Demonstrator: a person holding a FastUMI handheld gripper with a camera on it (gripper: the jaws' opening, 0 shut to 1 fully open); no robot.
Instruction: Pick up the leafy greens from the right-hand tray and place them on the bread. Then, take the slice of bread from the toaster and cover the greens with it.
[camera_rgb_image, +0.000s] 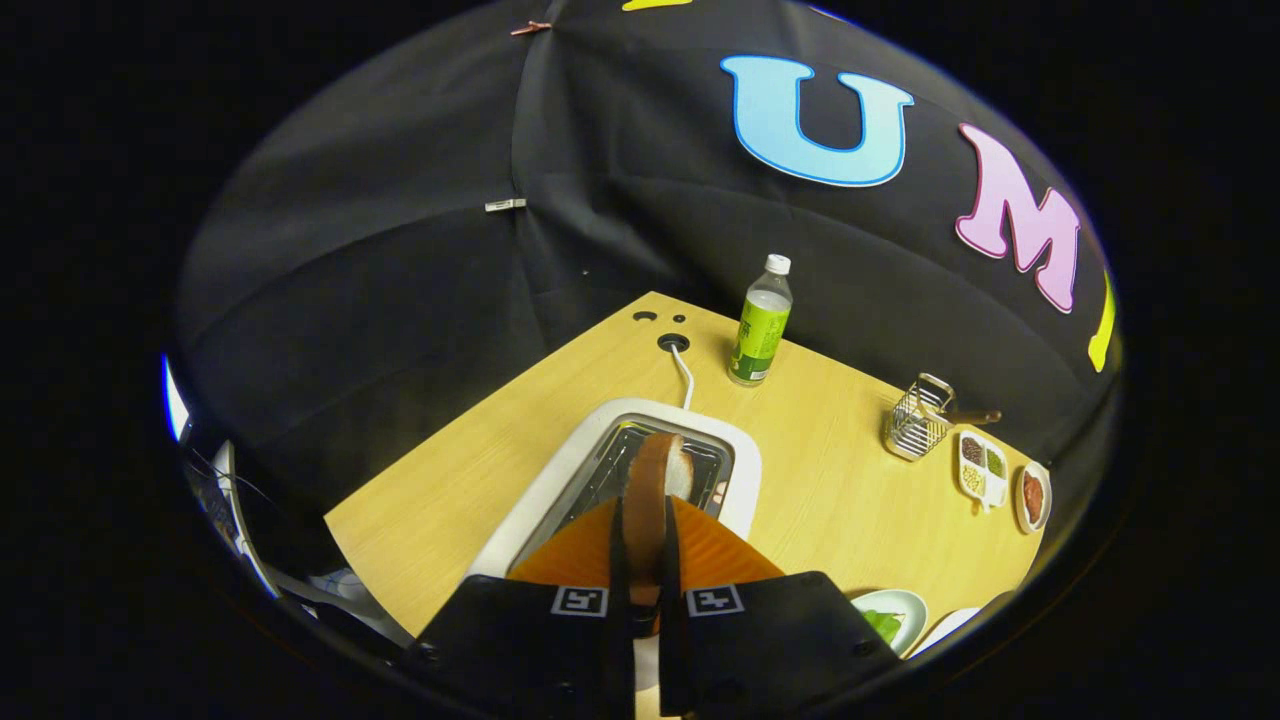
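Observation:
My gripper (643, 530) is shut on a slice of bread (655, 480), which stands on edge between the two fingers with its brown crust toward me. The slice hangs just above the open slot of the white toaster (560, 478), whose metal grille shows around it. To the right of the fingers lies a pale green tray (905, 606) holding leafy greens (884, 624), partly hidden behind the gripper body.
A green-labelled water bottle (761, 322) stands behind the toaster on the wooden table (440, 510). Far right are a wire rack (915, 418), a white divided dish (983, 468) and a small dish (1033, 496). The toaster's cord (684, 375) runs to a table hole.

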